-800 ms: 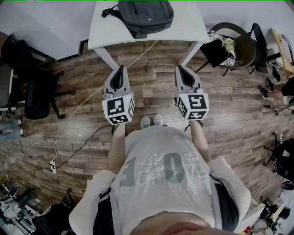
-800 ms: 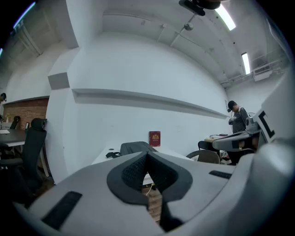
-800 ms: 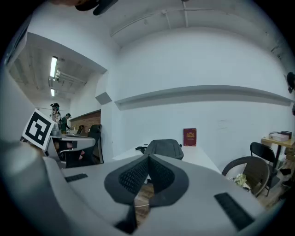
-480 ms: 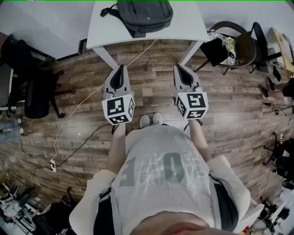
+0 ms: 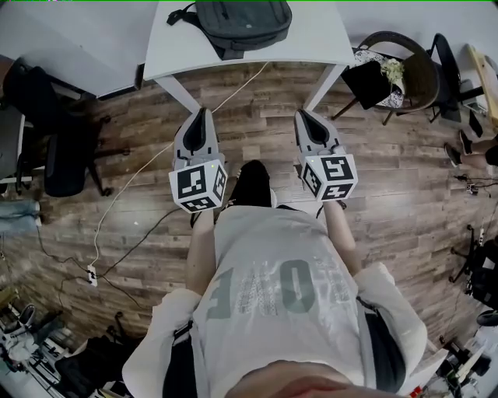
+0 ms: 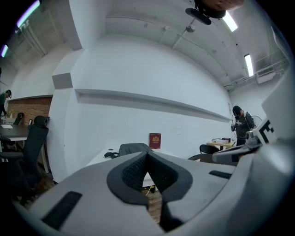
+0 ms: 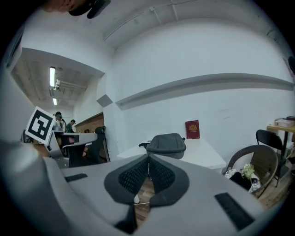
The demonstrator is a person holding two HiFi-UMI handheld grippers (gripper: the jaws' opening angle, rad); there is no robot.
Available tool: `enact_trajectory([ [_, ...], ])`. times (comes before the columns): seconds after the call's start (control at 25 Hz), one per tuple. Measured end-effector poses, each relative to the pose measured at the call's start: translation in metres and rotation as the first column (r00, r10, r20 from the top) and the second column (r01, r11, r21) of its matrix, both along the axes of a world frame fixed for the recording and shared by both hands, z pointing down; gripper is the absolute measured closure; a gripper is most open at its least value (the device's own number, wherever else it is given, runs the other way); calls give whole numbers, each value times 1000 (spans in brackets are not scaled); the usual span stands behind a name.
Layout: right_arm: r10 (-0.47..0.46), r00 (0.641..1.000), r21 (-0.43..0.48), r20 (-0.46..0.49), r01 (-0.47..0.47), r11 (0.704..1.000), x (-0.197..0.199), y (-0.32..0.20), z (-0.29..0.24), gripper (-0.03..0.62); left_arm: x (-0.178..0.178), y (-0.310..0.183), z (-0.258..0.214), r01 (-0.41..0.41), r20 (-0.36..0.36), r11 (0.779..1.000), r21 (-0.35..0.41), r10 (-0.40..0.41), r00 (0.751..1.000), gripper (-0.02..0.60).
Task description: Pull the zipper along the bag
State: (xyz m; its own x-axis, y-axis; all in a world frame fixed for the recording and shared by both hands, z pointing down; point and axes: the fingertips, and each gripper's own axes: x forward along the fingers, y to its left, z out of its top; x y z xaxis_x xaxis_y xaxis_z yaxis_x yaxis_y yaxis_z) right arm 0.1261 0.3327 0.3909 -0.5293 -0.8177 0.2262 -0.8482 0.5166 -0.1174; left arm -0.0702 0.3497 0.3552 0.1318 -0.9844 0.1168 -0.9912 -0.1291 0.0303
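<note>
Bag [image 5: 237, 23] on wht table [image 5: 320, 39], wood flr [image 5: 257, 124]

**Item count: office floor, table and two handheld tools**

One grey bag [image 5: 241, 23] lies on one white table [image 5: 327, 43]. There are two handheld tools, the left gripper [image 5: 204, 116] and the right gripper [image 5: 300, 118]. Each carries one marker cube [image 5: 198, 185], two cubes in all. One red booklet [image 7: 192, 129] stands against the wall. One black office chair [image 5: 66, 155] is at the left and one round-backed chair [image 5: 412, 70] at the right. One white cable [image 5: 132, 183] crosses the wooden floor. The right gripper view shows two bystanders [image 7: 58, 120]; the left gripper view shows one standing person [image 6: 239, 122].
</note>
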Motion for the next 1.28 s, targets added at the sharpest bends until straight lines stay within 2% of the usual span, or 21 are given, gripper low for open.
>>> enact_trajectory([
  [0.16, -33, 999, 9, -41, 34, 999, 0, 3, 7, 566, 3, -10, 4, 6, -8, 1000, 3, -6, 1000, 555],
  [0.24, -42, 998, 23, -38, 43, 999, 3, -1, 8, 566, 5, -21, 1, -1, -19, 1000, 29, 2, 1000, 555],
  [0.36, -14, 999, 43, -32, 16, 999, 10, -24, 10, 566, 9, -51, -4, -29, -17, 997, 68, 31, 999, 557],
  [0.56, 4, 999, 46, -41, -3, 999, 9, -65, 10, 566, 4, -104, -4, -43, -27, 997, 64, 45, 999, 555],
  [0.84, 54, 997, 41, -51, -52, 998, -2, -156, 2, 566, -7, -197, 3, -96, -80, 994, 55, 100, 992, 555],
  [1.04, 78, 995, 35, -69, -75, 997, -26, -227, -10, 566, -19, -270, -5, -158, -44, 986, 53, 161, 986, 555],
  [1.28, 104, 991, 18, -78, -103, 994, -61, -316, -10, 566, -40, -358, 5, -231, -39, 972, 37, 232, 972, 555],
])
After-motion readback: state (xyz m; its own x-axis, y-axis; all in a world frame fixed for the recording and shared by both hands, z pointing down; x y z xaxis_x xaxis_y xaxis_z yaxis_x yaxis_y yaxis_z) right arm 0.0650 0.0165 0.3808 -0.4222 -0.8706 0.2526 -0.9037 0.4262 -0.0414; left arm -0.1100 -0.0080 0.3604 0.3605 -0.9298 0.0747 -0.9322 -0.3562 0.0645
